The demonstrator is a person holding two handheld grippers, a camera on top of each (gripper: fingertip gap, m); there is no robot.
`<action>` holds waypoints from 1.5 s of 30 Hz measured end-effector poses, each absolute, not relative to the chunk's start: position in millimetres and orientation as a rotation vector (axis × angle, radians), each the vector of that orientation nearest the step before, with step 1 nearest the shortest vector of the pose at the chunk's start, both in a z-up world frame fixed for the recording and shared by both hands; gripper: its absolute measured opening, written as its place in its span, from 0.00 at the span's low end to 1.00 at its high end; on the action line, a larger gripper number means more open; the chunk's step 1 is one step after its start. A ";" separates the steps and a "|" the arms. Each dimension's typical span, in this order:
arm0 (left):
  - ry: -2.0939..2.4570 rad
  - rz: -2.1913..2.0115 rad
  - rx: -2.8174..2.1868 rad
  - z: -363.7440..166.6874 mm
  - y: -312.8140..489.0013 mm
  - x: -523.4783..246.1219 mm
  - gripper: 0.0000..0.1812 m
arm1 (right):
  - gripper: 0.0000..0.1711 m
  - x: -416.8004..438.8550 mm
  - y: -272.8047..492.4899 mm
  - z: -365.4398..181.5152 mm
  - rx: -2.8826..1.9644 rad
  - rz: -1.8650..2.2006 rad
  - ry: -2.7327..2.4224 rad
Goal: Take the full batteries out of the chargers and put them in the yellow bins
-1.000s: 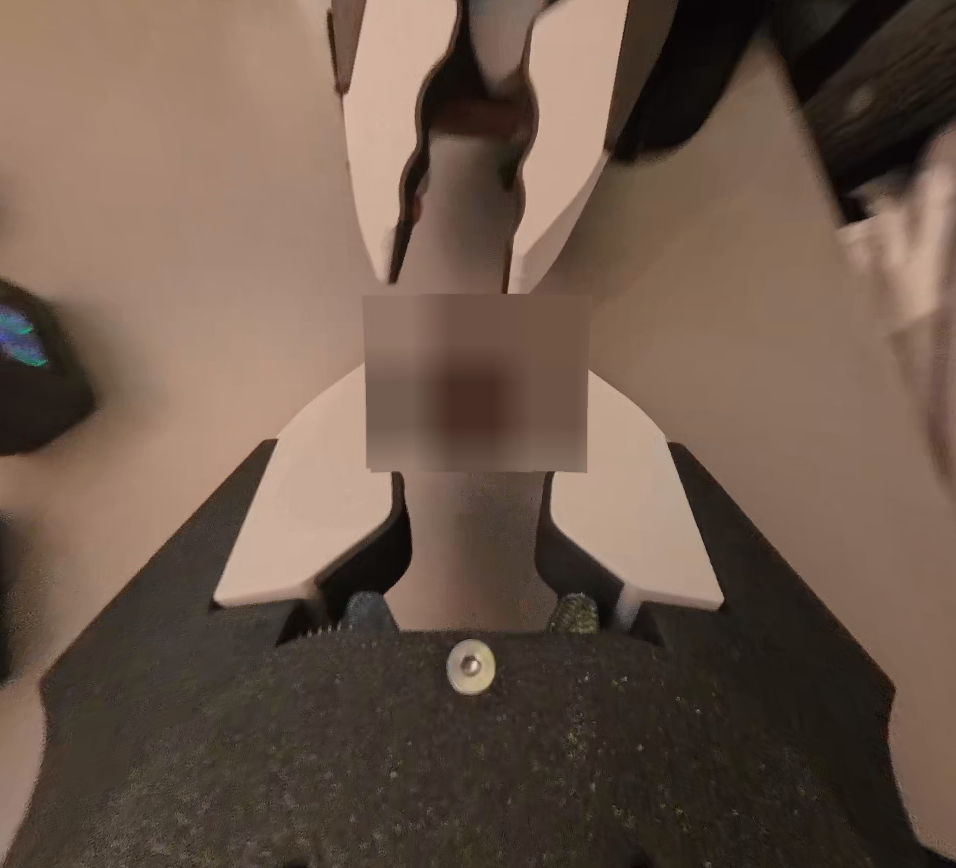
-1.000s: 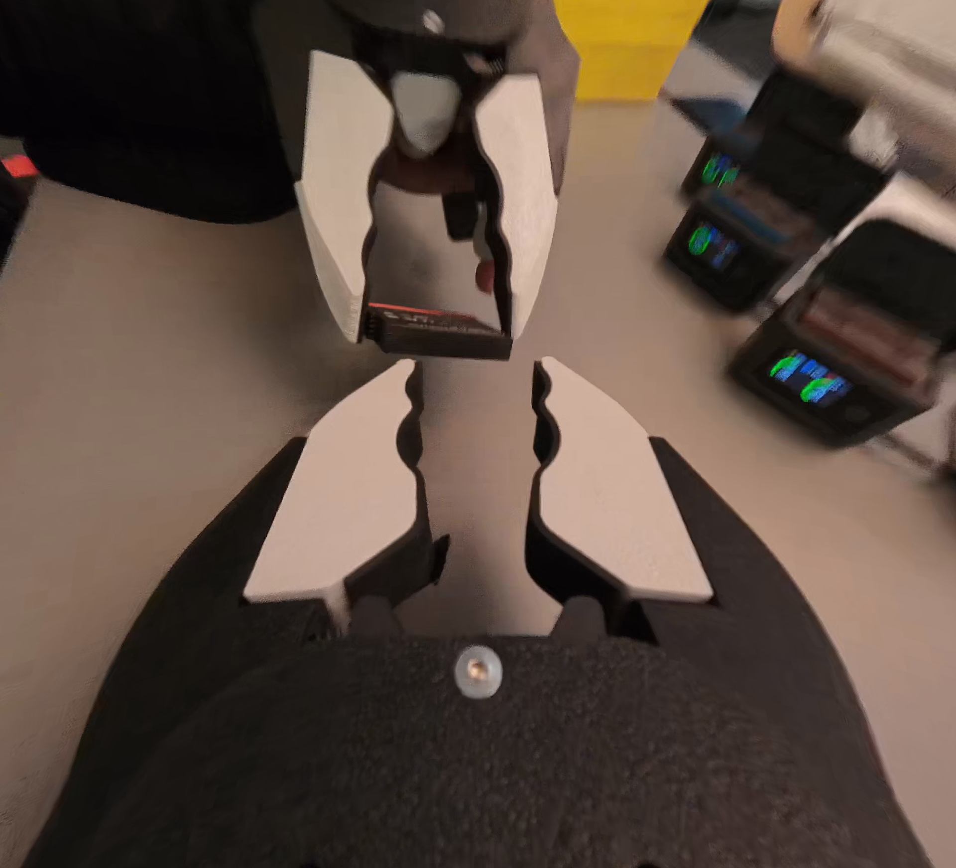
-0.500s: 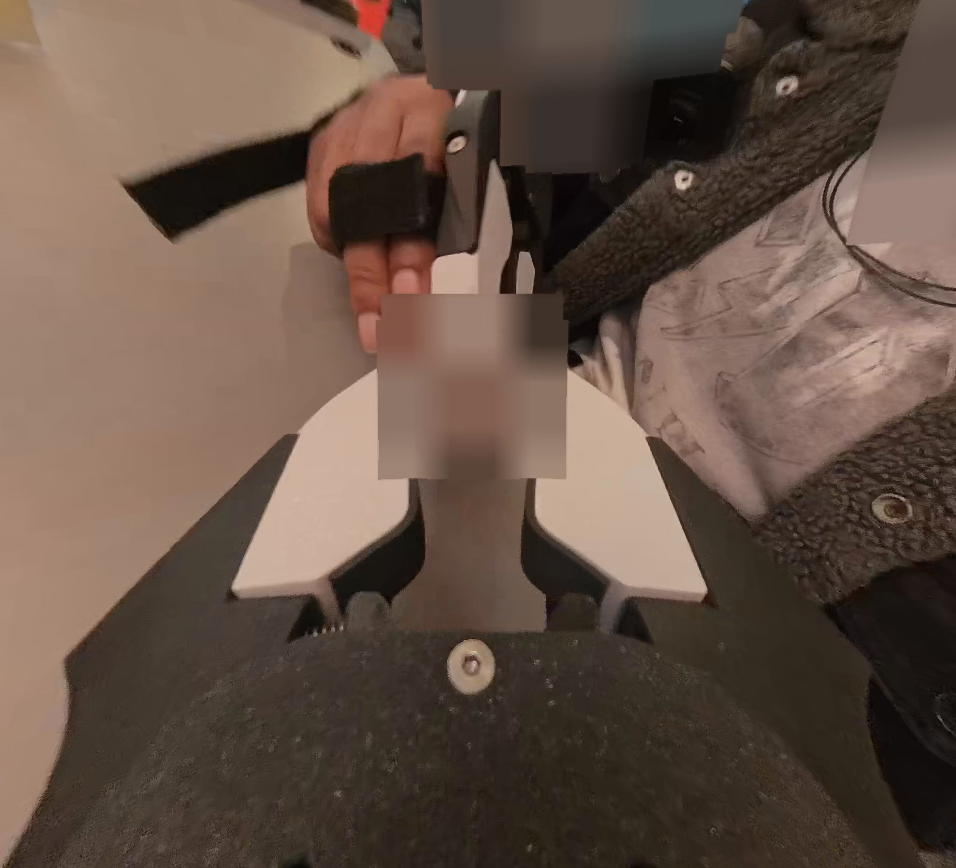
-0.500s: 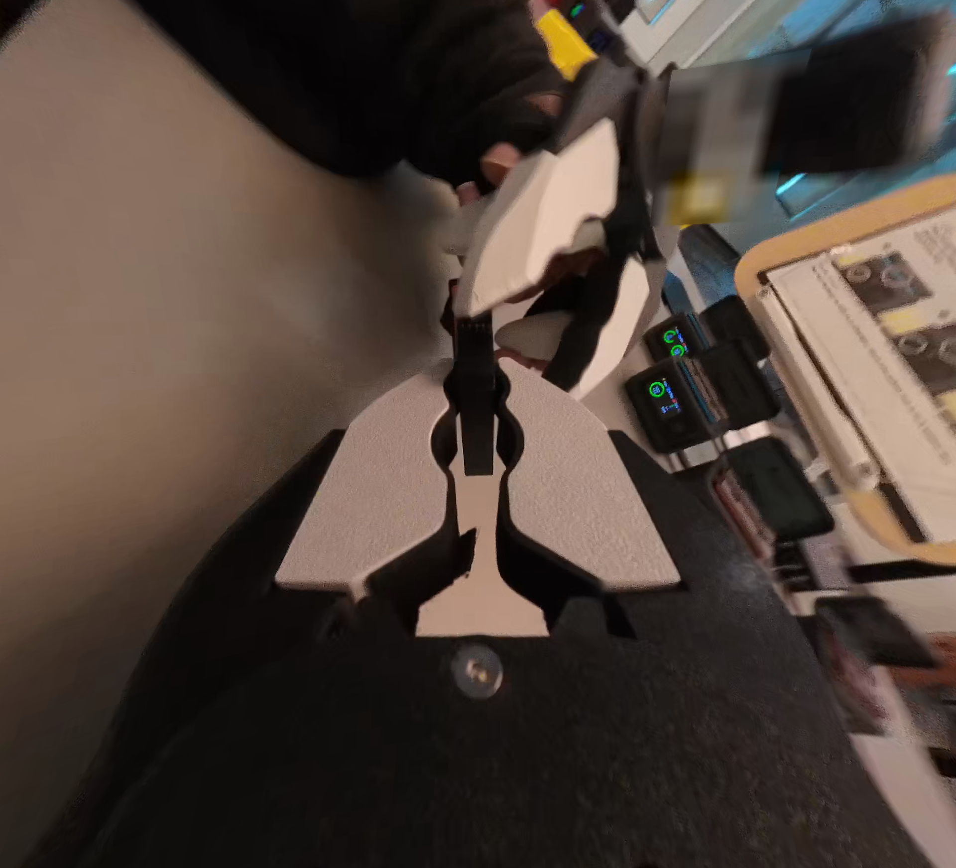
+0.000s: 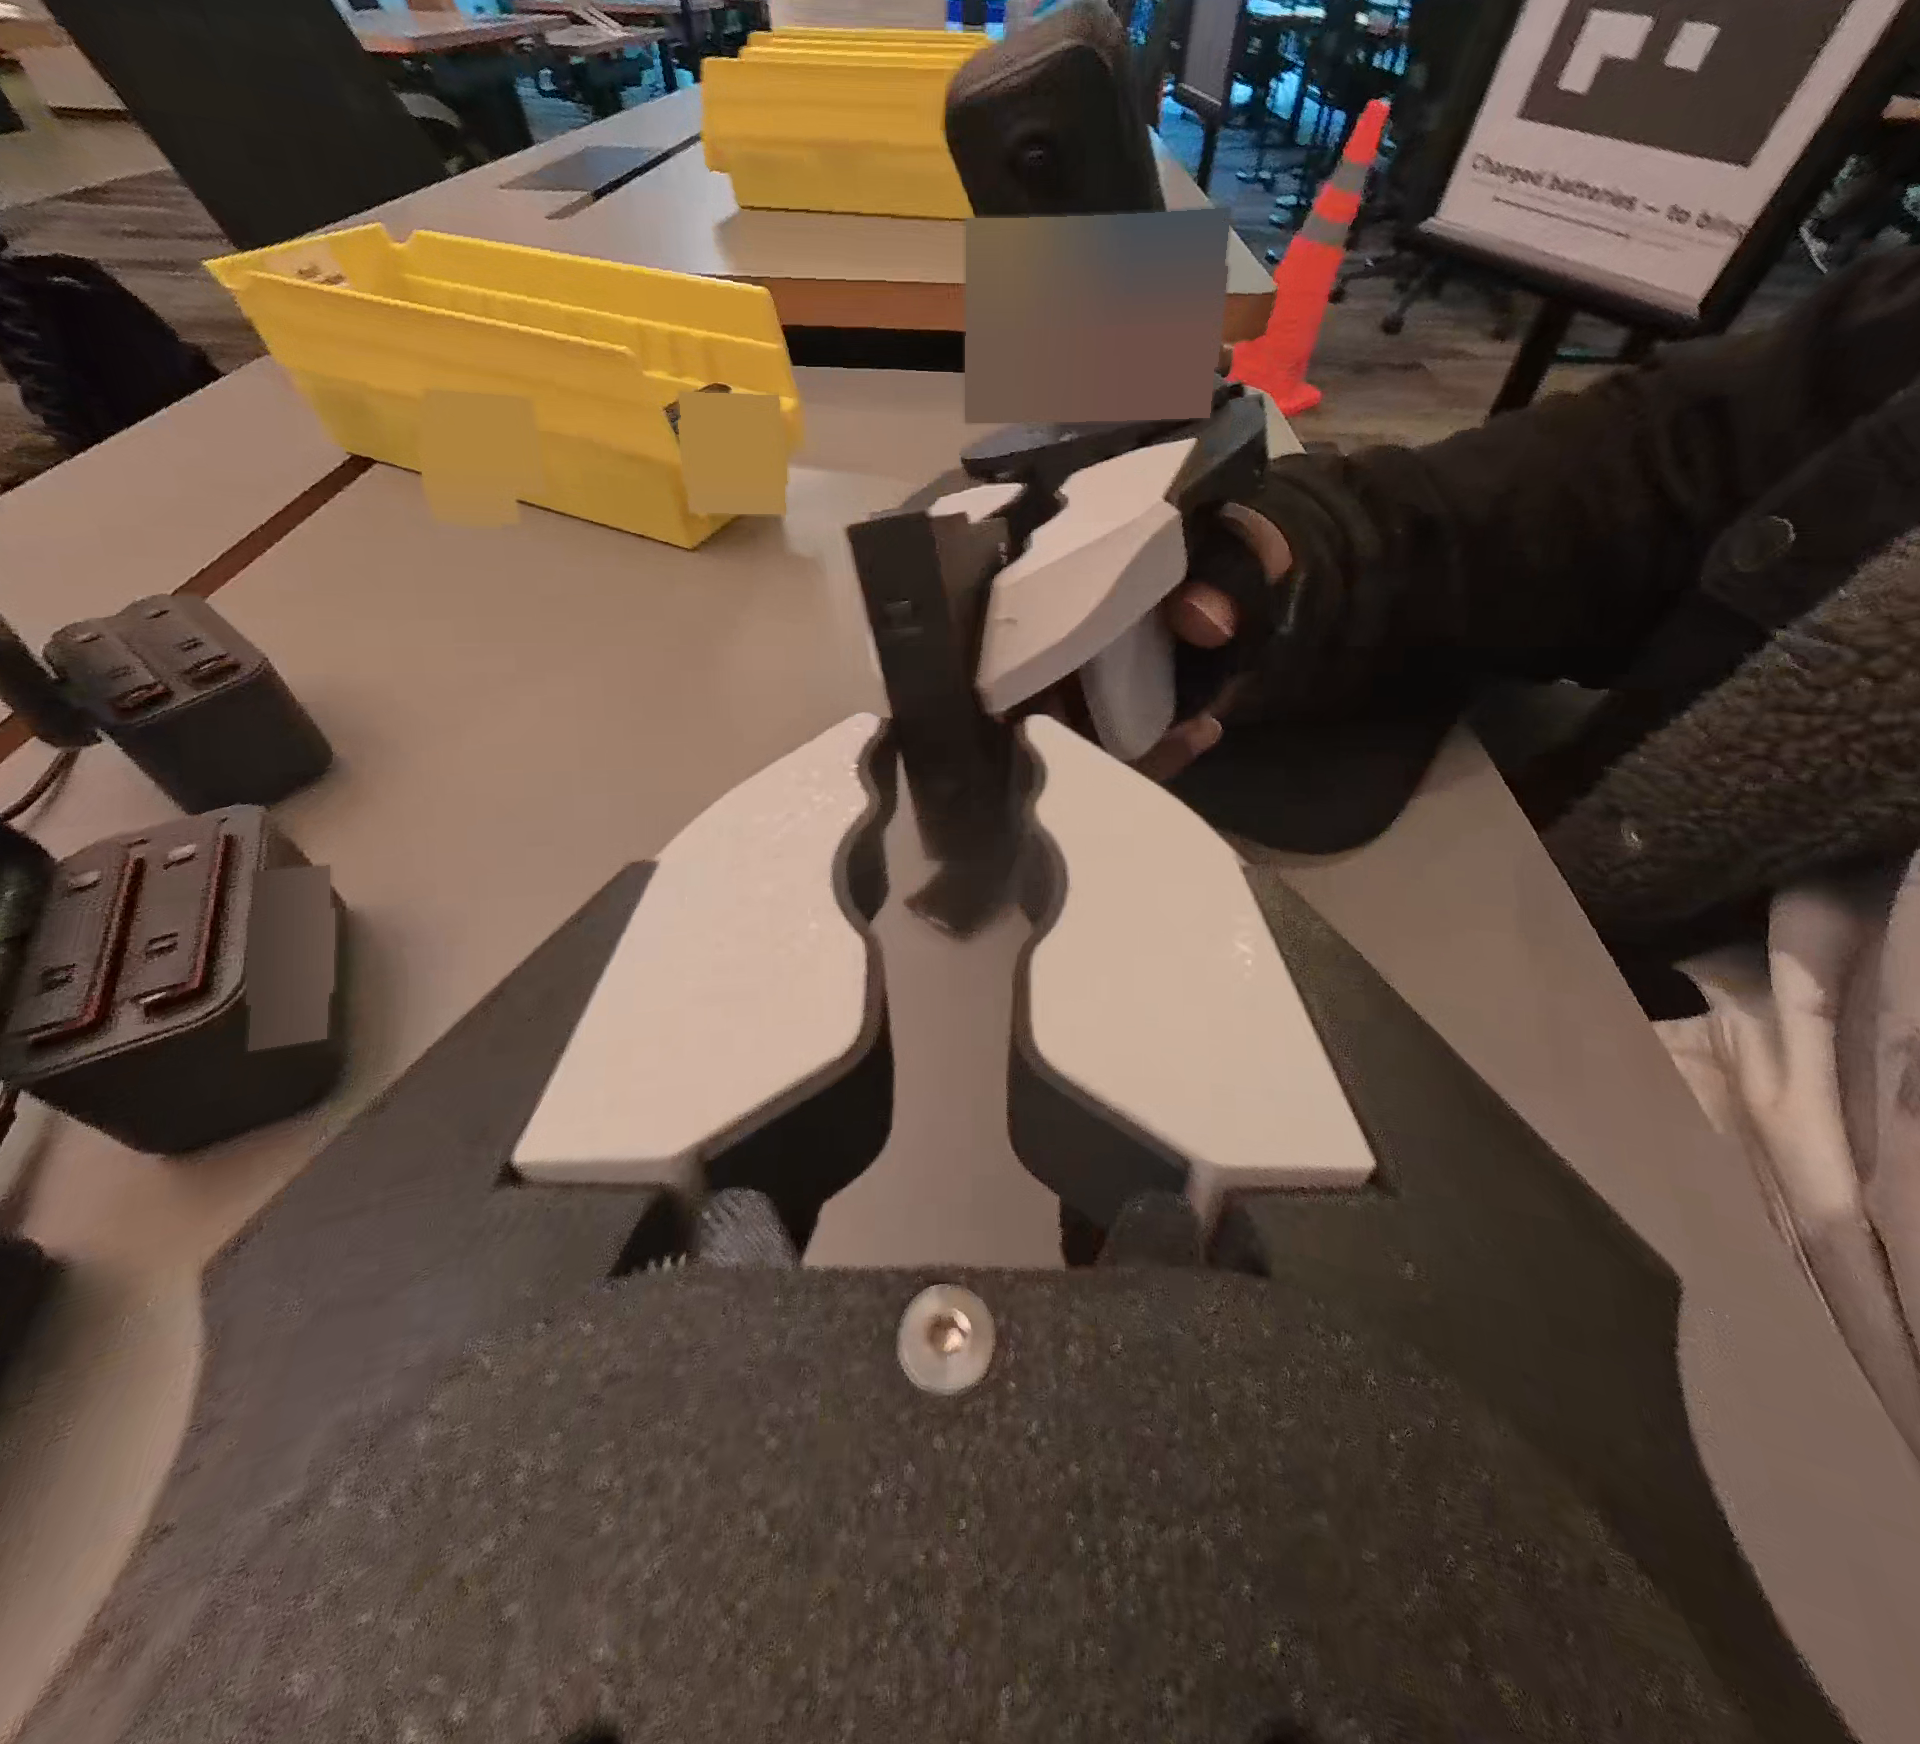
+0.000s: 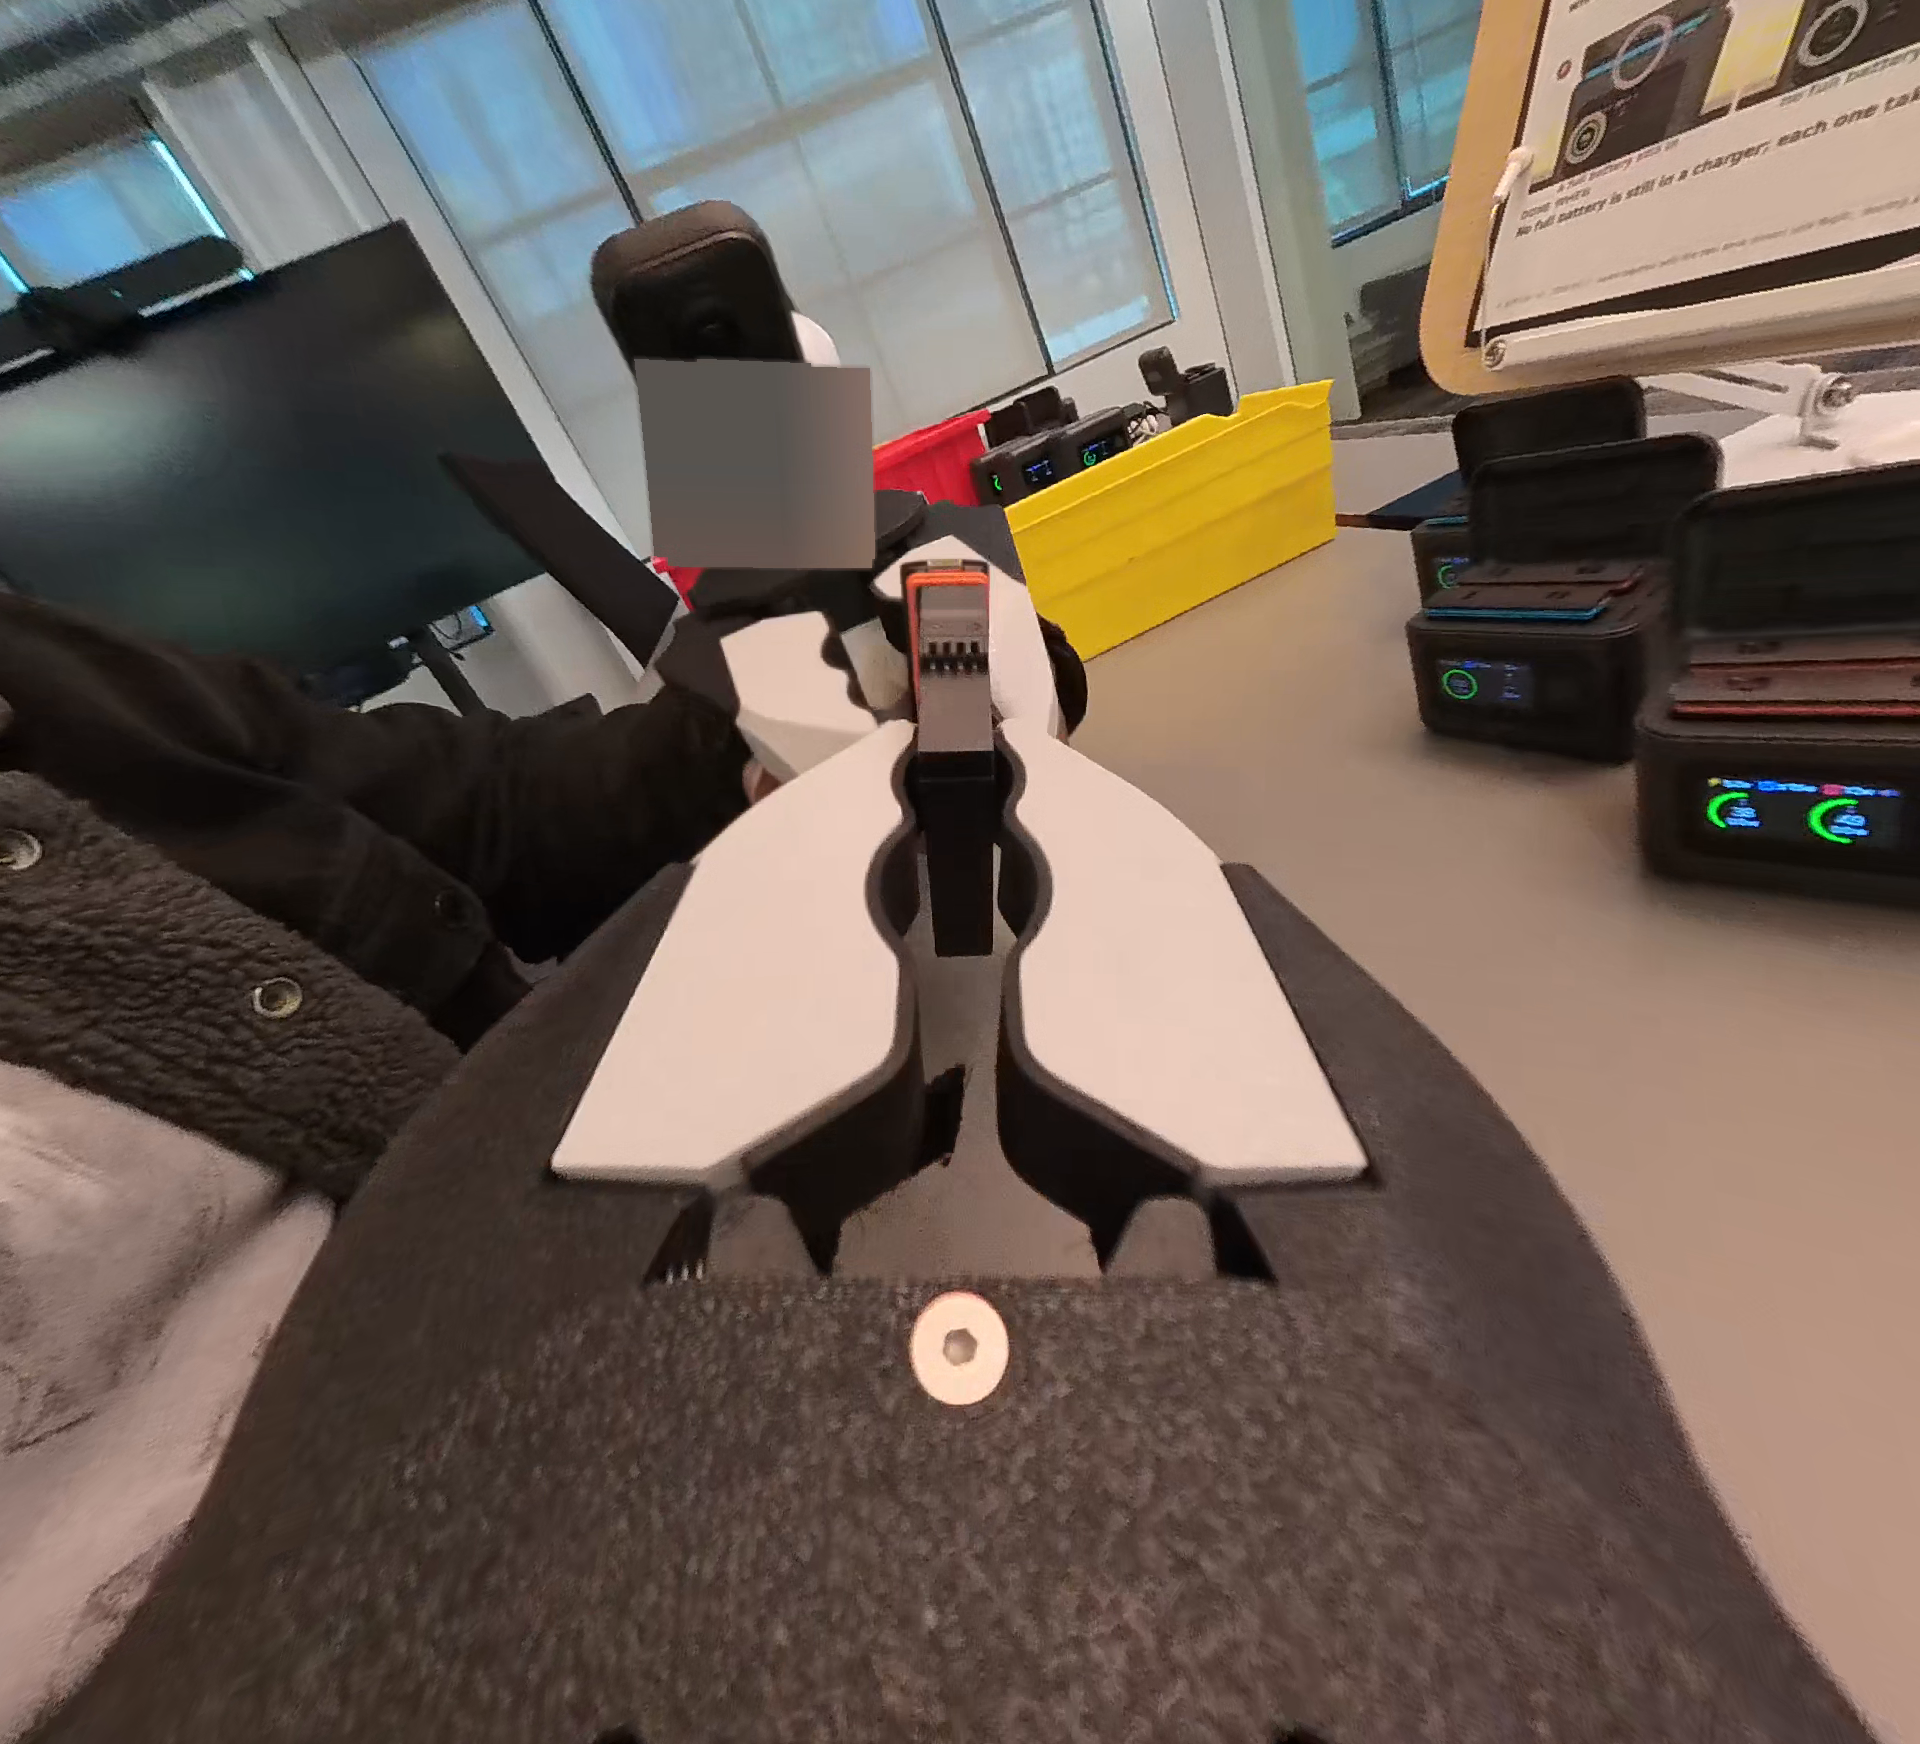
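One black battery with an orange end [image 6: 945, 707] is held above the grey table [image 5: 540, 686] between both grippers. My right gripper [image 6: 953, 744] is shut on its thin sides. My left gripper [image 5: 954, 733] is closed around the other end of the battery [image 5: 925, 655]. In the left wrist view the right gripper's white finger [image 5: 1081, 593] lies against the battery's upper part. A yellow bin [image 5: 499, 364] stands behind and to the left on the table. Black chargers [image 5: 156, 956] sit at the left, and more with lit green displays [image 6: 1787, 759] at the right.
More yellow bins [image 5: 831, 125] are stacked on a far table, and another yellow bin [image 6: 1174, 520] sits beside a red one [image 6: 925, 468]. An orange cone [image 5: 1309, 260], a sign board [image 5: 1704, 32], an instruction board [image 6: 1714, 84] and a dark monitor [image 6: 239, 427] surround the table. A person's dark sleeves lie along the near edge. Both grippers' tips are close together, under 4 cm apart.
The left gripper held the battery across its width with the right gripper open. The right gripper then shut on it, both views swung upward, and the left gripper's fingers have narrowed around its end.
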State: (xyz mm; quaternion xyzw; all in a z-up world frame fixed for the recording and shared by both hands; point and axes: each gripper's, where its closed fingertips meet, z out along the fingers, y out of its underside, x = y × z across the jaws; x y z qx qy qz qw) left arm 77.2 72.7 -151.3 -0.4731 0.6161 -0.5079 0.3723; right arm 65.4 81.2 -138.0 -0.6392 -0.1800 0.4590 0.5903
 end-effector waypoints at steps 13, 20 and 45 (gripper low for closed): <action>1.690 -1.150 -1.233 -129.5 96.1 43.4 0.08 | 0.12 75.9 80.5 -135.0 -1.470 1.063 -0.444; 1.545 -0.632 -1.432 -87.4 203.1 -68.4 0.08 | 0.11 82.0 88.6 -146.3 -1.545 1.061 -0.398; 2.051 0.261 -1.697 -242.3 332.7 -283.1 0.08 | 0.10 67.6 88.6 -175.1 -1.667 1.042 -0.495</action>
